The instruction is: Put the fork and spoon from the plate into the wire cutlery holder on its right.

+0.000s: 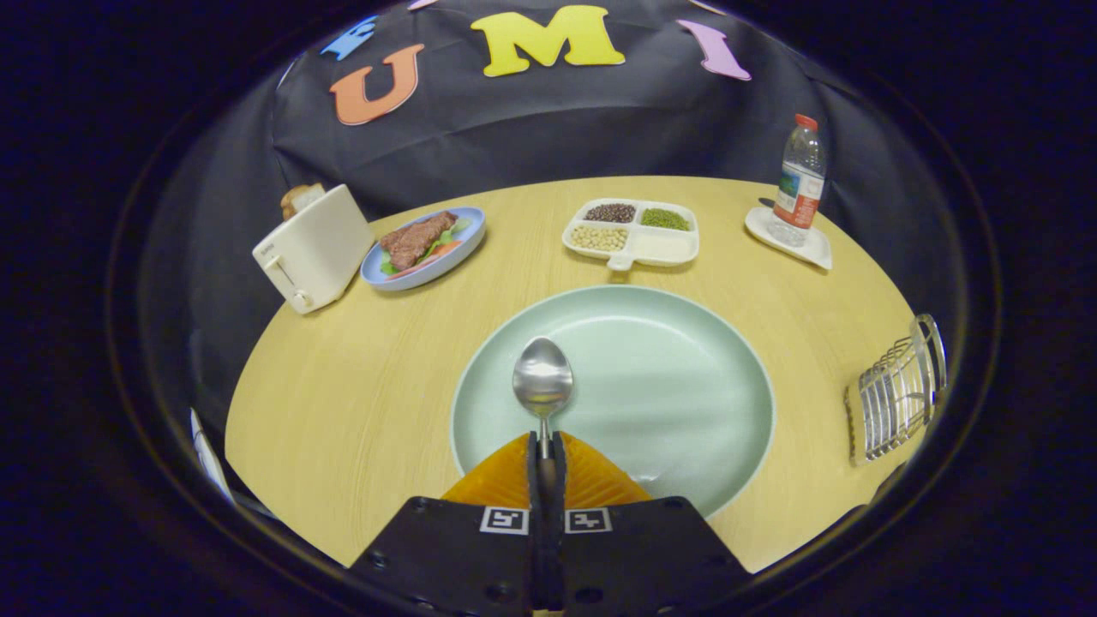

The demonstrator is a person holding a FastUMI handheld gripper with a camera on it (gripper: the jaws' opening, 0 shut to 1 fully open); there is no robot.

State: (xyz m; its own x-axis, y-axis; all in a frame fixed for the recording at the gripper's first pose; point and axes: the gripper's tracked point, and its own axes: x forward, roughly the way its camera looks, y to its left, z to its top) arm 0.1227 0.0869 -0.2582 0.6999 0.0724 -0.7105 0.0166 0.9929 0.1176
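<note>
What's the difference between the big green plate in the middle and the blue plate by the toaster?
The green plate is larger and lies just beyond the claw; the blue plate is smaller and sits farther off beside the toaster. The green plate has no food on it, with only the spoon pinched in the claw above it; the blue plate holds meat and greens. Both are round and rest on the wooden table.

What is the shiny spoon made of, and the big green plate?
The spoon, pinched by its handle in the closed tongs, looks like polished metal: its bowl mirrors the light. The plate looks like glazed ceramic, smooth pale green with a soft sheen, though it might be hard plastic.
</note>
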